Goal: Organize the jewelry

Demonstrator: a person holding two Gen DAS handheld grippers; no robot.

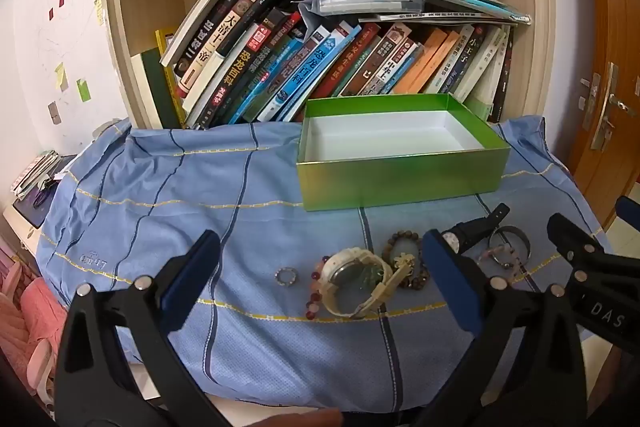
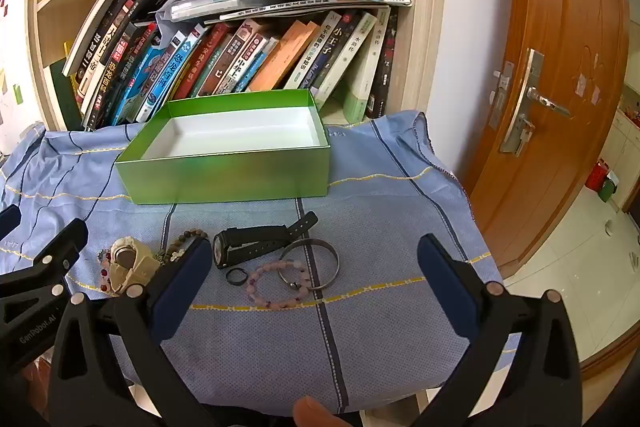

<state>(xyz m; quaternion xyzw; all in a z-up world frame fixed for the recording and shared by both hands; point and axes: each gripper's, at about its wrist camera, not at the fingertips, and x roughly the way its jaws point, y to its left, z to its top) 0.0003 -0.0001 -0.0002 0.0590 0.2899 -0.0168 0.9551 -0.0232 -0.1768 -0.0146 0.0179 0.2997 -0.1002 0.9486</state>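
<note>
An open green box (image 1: 400,167) (image 2: 228,183) with a white, bare inside stands at the back of the blue cloth. In front of it lie a small beaded ring (image 1: 286,275), a cream watch (image 1: 360,279) (image 2: 128,263), a red-and-pink bead bracelet (image 1: 316,293) and a brown bead bracelet (image 1: 400,247) (image 2: 188,238). Further right lie a black watch (image 2: 256,243) (image 1: 476,227), a silver bangle (image 2: 316,263), a pink bead bracelet (image 2: 276,289) and a black ring (image 2: 237,275). My left gripper (image 1: 320,243) hovers open over the cream watch group. Over the black watch group, my right gripper (image 2: 316,251) is open too. Neither holds anything.
The blue checked cloth (image 1: 180,187) covers a small table that drops off at the front and right. A bookshelf (image 1: 320,59) of leaning books stands right behind the box. A wooden door (image 2: 560,87) is at the right, and pink fabric (image 1: 36,311) at the lower left.
</note>
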